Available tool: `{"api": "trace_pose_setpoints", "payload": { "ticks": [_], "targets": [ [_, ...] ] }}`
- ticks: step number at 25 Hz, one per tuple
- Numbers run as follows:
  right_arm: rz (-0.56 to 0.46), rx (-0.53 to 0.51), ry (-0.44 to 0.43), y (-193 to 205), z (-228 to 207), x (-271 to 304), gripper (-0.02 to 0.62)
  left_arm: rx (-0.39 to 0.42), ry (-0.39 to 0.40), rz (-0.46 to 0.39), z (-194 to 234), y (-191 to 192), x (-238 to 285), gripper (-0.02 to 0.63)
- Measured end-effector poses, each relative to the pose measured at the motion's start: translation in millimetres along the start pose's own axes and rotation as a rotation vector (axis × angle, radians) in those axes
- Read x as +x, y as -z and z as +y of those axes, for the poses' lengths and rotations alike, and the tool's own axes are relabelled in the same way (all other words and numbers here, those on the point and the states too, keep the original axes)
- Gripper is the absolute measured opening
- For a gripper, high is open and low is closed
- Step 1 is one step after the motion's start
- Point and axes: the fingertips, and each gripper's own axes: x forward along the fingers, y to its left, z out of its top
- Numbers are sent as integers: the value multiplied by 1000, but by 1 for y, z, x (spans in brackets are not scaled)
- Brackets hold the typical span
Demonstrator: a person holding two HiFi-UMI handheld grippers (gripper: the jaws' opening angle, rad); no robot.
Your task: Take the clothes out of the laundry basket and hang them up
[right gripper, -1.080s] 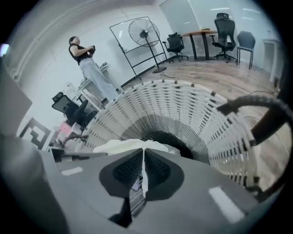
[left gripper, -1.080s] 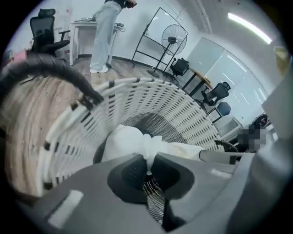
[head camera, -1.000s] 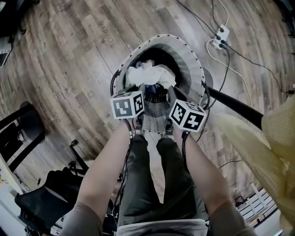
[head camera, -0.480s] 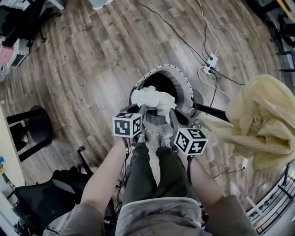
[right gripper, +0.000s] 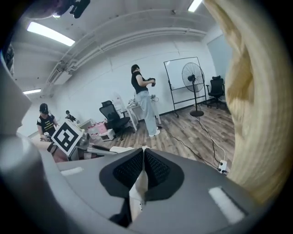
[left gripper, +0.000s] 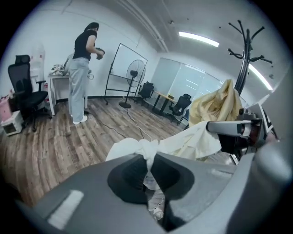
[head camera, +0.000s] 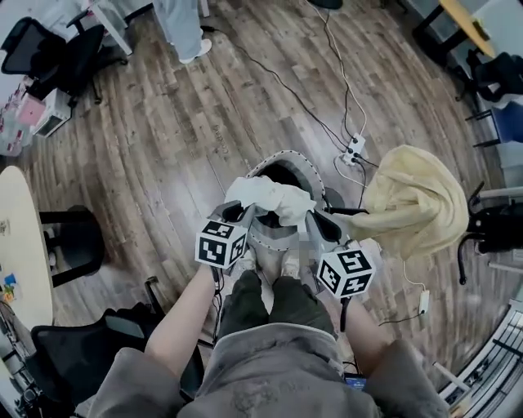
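Two hand-held grippers, seen from the head view, sit close together above a round grey mesh laundry basket on a brown wooden plank floor. The left gripper and the right gripper each grip one end of a crumpled white cloth garment, which is bunched between them over the basket's opening. Just to the right, a pale yellow knitted garment is draped on a black coat stand. A white power strip lies on the floor beyond the basket, and a person in light trousers stands further off. In the left gripper view, the dark jaws are pinched together on a gathered fold of the white garment, which spreads away towards the yellow one. In the right gripper view, the ribbed jaws are likewise closed on a thin strip of white cloth that hangs down between them, and the yellow knit fills the right edge.
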Motion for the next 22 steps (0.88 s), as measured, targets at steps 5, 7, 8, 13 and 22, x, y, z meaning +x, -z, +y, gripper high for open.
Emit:
{"api": "trace_pose_setpoints", "payload": {
  "ticks": [5,7,8,13,22],
  "targets": [
    [-88,-108,8,-63,24,-51,35,85,9,-85,-20,-51,-60,20],
    [-121,-129,12,-81,32,-73,35,117,19,-115,-32,-67,-82,20],
    [-137,-140,17,-89,36,-84,35,135,25,-129,-39,-74,-93,20],
    [-225,-194,65,-118,57,-144,35,193,47,-200,-70,-101,-146,20],
    [-342,-186,109,-137,79,-215,35,337,114,-257,-126,-130,-199,21]
  ]
}}
